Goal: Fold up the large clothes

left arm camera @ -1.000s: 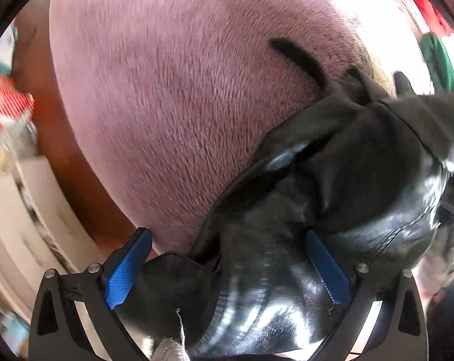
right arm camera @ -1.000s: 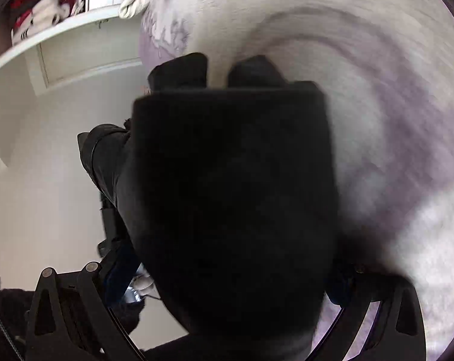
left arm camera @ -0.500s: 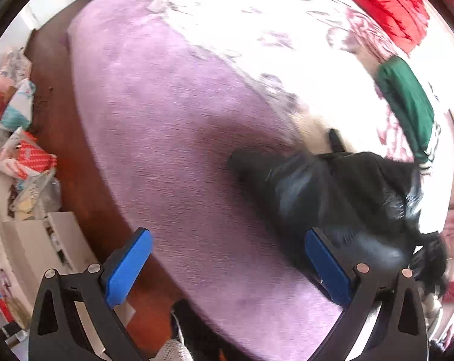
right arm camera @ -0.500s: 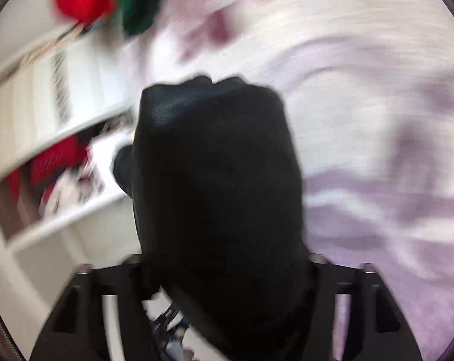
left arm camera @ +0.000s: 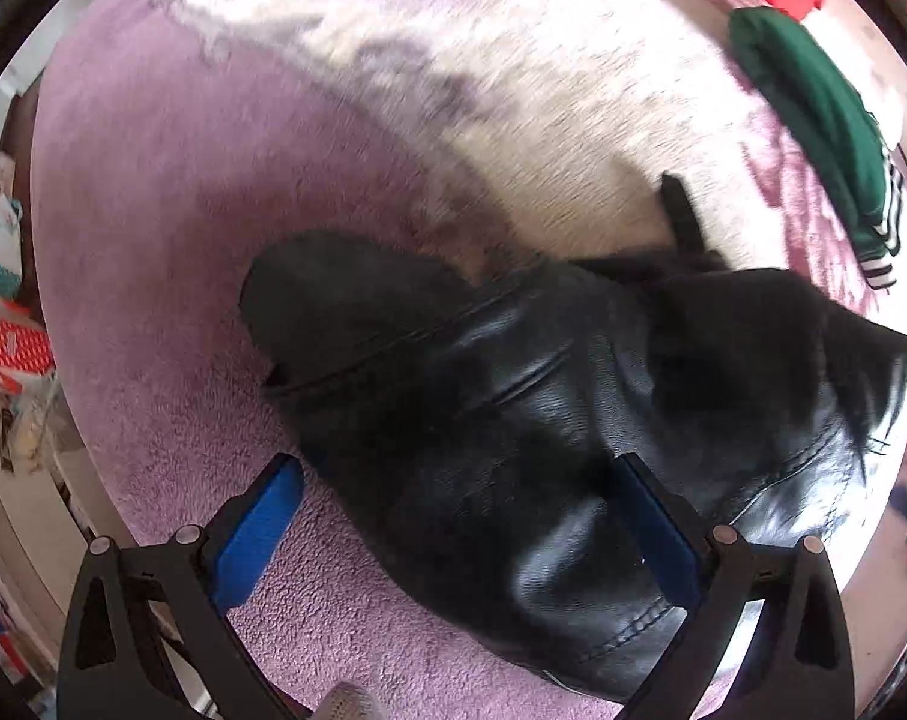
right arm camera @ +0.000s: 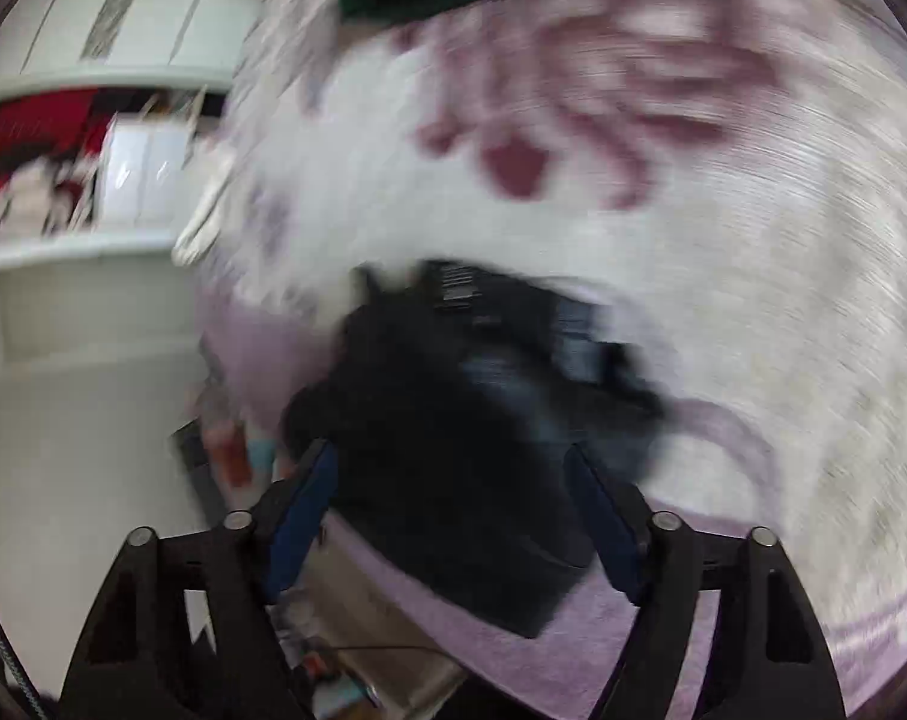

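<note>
Currently: black leather jacket [left arm camera: 531,420] lay bunched on the lilac blanket [left arm camera: 153,228]. Left tool [left arm camera: 453,525] and right tool [right arm camera: 453,516] both hung wide open over it, gripping nothing.

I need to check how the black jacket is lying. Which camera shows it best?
The left wrist view: the black jacket is fairly sharp there, seams and creases visible, spread on the purple blanket. The right wrist view shows only a motion-blurred dark mass.

Both grippers, the left gripper [left arm camera: 447,516] and the right gripper [right arm camera: 450,510], share black angular frames with triangular cut-outs, silver round screws and blue ribbed pads [left arm camera: 255,531] lining the jaws.
</note>
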Demonstrator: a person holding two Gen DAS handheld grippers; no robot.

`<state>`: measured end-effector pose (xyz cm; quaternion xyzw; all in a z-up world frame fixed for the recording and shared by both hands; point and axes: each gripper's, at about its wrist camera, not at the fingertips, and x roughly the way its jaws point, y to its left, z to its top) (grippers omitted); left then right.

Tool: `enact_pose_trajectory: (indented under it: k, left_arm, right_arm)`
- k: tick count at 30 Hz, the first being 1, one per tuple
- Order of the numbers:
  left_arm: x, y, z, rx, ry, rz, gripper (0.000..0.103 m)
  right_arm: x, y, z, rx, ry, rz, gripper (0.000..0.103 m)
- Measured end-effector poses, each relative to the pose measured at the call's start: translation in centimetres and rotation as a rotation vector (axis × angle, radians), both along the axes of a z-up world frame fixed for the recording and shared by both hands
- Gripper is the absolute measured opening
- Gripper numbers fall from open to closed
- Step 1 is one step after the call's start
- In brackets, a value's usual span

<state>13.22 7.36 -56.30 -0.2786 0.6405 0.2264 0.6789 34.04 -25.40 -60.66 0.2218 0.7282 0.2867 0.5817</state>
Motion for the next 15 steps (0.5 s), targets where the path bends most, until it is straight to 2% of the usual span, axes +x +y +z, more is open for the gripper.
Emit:
enact_pose_trajectory:
  k: [1, 3, 5, 6, 8, 9, 10, 12, 14, 15]
  left_arm:
    - [-0.4, 0.3, -0.3, -0.021, -0.001, 0.020, 0.103]
    - [-1.1, 0.8, -0.7, -0.035, 0.005, 0.040, 0.103]
    - [-1.6, 1.2, -0.7, -0.025, 0.013, 0.038, 0.103]
    - [-1.9, 1.4, -0.7, -0.021, 0.016, 0.040, 0.103]
    - [-2.7, 1.8, -0.1, -0.011, 0.018, 0.043, 0.103]
    - [-3.2, 2.1, 0.6, -0.004, 0.012, 0.049, 0.103]
    - [-3.7, 2.3, 1.4, 0.001, 0.000, 0.063, 0.103]
    - [-5.2, 3.0, 3.3, -0.009, -0.048, 0.112, 0.103]
    - [-6.8, 3.5, 4.4, -0.054, -0.102, 0.196, 0.103]
    - [-7.6, 3.9, 4.3, -0.101, -0.127, 0.258, 0.103]
  right_arm:
    - [0.5, 2.3, -0.2, 0.017, -0.004, 0.060, 0.066]
    - [1.6, 5.4, -1.6, -0.037, -0.030, 0.121, 0.055]
    - [4.0, 8.3, -4.5, -0.100, -0.030, 0.114, 0.050]
    - [4.9, 9.1, -6.3, -0.132, -0.013, 0.110, 0.042]
    - [6.1, 10.2, -8.6, -0.195, 0.002, 0.142, 0.041]
    - [6.4, 10.7, -8.1, -0.210, 0.000, 0.162, 0.042]
    - [6.6, 11.4, -6.3, -0.209, -0.016, 0.187, 0.042]
    - [7.0, 12.0, -4.5, -0.174, -0.039, 0.217, 0.049]
    - [7.4, 11.5, -1.8, -0.123, -0.056, 0.217, 0.058]
    - [7.4, 10.9, -0.8, -0.110, -0.076, 0.223, 0.062]
